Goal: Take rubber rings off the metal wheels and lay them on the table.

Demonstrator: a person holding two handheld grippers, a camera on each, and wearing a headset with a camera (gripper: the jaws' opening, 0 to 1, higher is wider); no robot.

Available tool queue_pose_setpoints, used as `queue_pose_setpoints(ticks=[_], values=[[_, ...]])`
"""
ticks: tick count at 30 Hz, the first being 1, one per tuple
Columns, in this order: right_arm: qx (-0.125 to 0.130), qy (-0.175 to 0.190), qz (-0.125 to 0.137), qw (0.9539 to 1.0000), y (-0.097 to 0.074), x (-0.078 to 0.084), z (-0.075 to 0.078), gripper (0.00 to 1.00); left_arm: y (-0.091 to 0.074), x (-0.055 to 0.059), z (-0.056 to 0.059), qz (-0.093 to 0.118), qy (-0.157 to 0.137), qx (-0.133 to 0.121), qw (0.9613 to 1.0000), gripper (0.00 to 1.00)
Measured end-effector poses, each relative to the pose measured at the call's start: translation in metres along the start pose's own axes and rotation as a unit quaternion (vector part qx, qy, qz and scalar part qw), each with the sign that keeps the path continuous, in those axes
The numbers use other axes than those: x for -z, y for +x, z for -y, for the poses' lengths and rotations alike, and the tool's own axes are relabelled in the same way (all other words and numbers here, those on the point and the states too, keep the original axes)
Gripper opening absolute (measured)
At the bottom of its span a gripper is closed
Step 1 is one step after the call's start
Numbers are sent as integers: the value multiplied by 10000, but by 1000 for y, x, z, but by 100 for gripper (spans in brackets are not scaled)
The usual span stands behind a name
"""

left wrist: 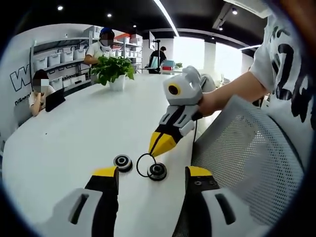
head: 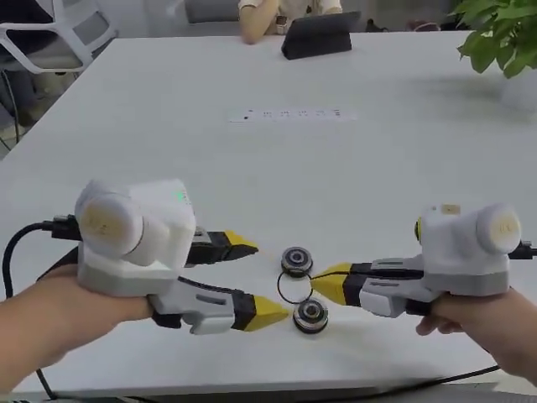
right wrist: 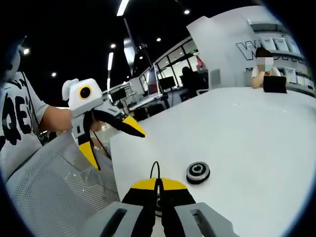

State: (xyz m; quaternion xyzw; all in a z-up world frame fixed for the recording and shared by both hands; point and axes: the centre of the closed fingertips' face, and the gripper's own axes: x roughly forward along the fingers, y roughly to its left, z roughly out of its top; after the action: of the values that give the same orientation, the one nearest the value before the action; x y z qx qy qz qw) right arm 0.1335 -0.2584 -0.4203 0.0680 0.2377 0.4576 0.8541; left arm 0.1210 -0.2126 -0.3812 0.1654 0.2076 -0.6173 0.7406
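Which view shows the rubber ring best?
Head view: the rubber ring shows as a whole loop between both wheels. The left gripper view shows it too, pinched by the right gripper; the right gripper view shows it edge-on.

Surface: long white surface (head: 252, 168), reaching the top of the head view.
Ceiling: dark, with a bright light strip (left wrist: 165, 17) at top centre.
Wall: white shelves (left wrist: 54, 61) of bins, upper left.
Seating: white office chair (head: 50, 38) upper left; grey mesh chair back (left wrist: 247, 158) lower right.
Greenery: potted plant (left wrist: 113, 71) on the far end.
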Motion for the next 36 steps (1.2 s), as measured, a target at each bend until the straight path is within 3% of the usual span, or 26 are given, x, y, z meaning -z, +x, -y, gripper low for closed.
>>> queue_pose_setpoints(ticks=[16, 36], values=[[-174, -253, -219, 9993, 12, -9, -2, 0, -31, 5, -2, 124, -297, -275, 9991, 77], [-438, -612, -738, 9944, 39, -3, -9, 0, -56, 14, -7, 198, -447, -604, 9970, 85]])
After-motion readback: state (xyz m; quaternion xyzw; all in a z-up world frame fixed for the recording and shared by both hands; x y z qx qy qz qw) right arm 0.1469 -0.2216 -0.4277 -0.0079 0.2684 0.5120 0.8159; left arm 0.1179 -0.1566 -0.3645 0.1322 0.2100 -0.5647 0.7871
